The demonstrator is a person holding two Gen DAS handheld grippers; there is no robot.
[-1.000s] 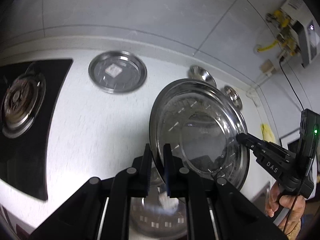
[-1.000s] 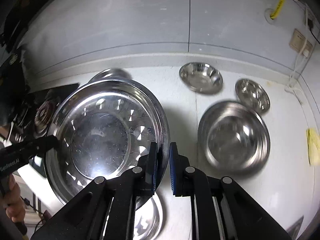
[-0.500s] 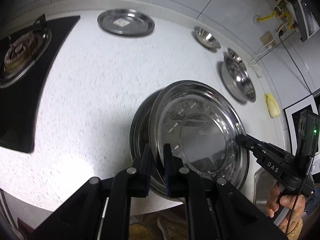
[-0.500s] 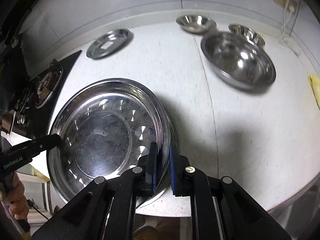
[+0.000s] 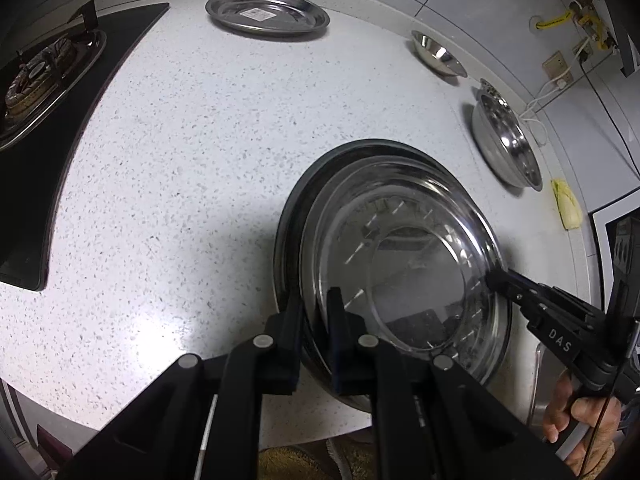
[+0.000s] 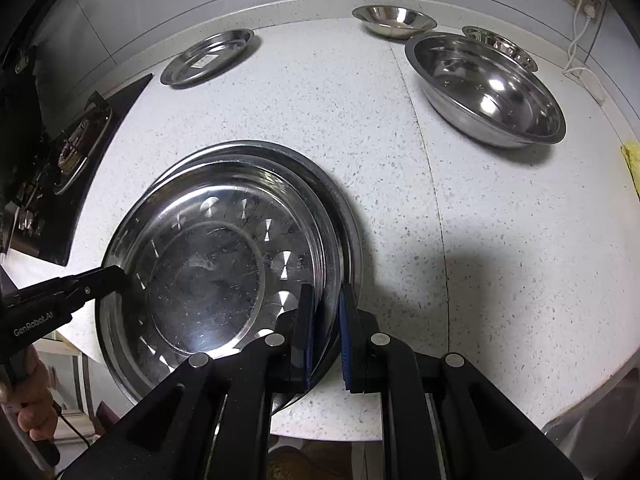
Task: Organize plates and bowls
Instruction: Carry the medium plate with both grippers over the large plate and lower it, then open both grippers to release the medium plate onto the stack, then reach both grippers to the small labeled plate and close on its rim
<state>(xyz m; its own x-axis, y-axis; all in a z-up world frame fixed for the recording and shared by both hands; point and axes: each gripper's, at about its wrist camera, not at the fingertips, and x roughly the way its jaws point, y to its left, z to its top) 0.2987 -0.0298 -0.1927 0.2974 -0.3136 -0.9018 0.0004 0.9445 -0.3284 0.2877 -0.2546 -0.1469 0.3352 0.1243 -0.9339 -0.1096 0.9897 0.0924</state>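
Lower plate [image 5: 288, 216] shows only as a dark crescent at its far and left rim; the held plate [image 5: 404, 264] covers the rest, and whether the two touch cannot be told. Near rim of the held plate is hidden behind the left gripper [image 5: 314, 312] in the left view and behind the right gripper [image 6: 324, 308] in the right view. Small bowl [image 6: 500, 46] near the counter's back edge is half hidden by the large bowl [image 6: 486, 88]. Label on the far plate [image 5: 256, 14] is too small to read. Stove [image 5: 36, 68] is cut off by the left edge. The hand [image 6: 32, 400] is cut off at the lower left corner.
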